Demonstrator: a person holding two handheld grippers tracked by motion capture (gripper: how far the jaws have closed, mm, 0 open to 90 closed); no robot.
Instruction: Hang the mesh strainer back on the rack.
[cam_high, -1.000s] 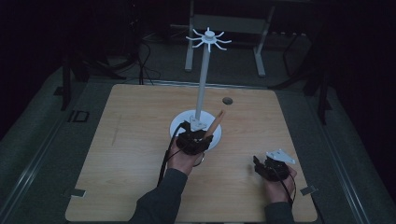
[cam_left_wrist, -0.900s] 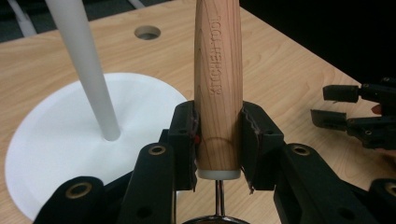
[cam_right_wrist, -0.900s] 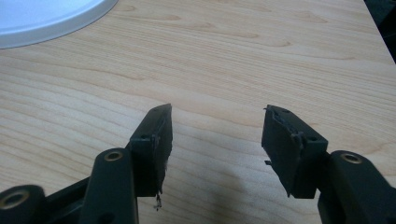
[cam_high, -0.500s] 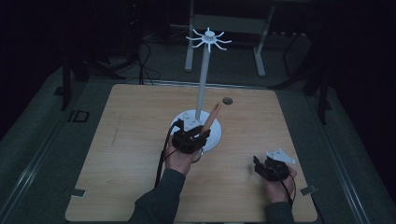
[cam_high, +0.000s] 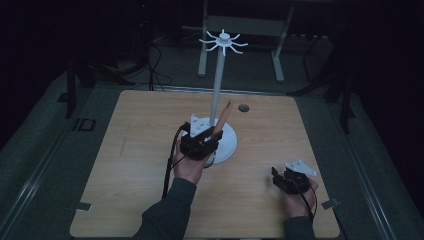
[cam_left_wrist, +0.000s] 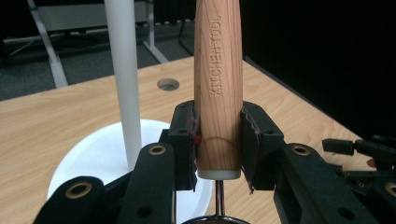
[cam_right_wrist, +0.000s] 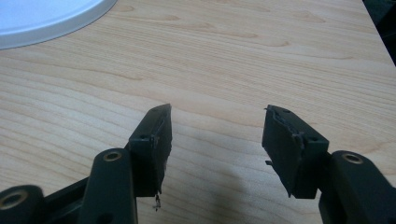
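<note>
My left gripper (cam_left_wrist: 218, 135) is shut on the light wooden handle (cam_left_wrist: 218, 84) of a kitchen tool, stamped "KITCHEN TOOL". The handle stands nearly upright, and a thin metal shaft (cam_left_wrist: 218, 198) runs down from it between the jaws. In the high view the left gripper (cam_high: 200, 139) hovers over the white round base (cam_high: 229, 146) of a hook stand, with the handle (cam_high: 224, 115) leaning close to the stand's white pole (cam_high: 216, 90). Near the table's front right, my right gripper (cam_high: 277, 176) stays low over the wood. Its jaws (cam_right_wrist: 217, 140) are open with nothing between them.
The stand's pole ends in a ring of white hooks (cam_high: 223, 41) high above the table. A small round hole (cam_high: 243, 107) sits in the tabletop behind the base. The base's rim (cam_right_wrist: 42, 18) lies ahead and left of the right gripper. Dark floor and table legs surround the table.
The left gripper has risen a little with the wooden handle, which now sits higher and closer to the pole. The right gripper has stayed where it was.
</note>
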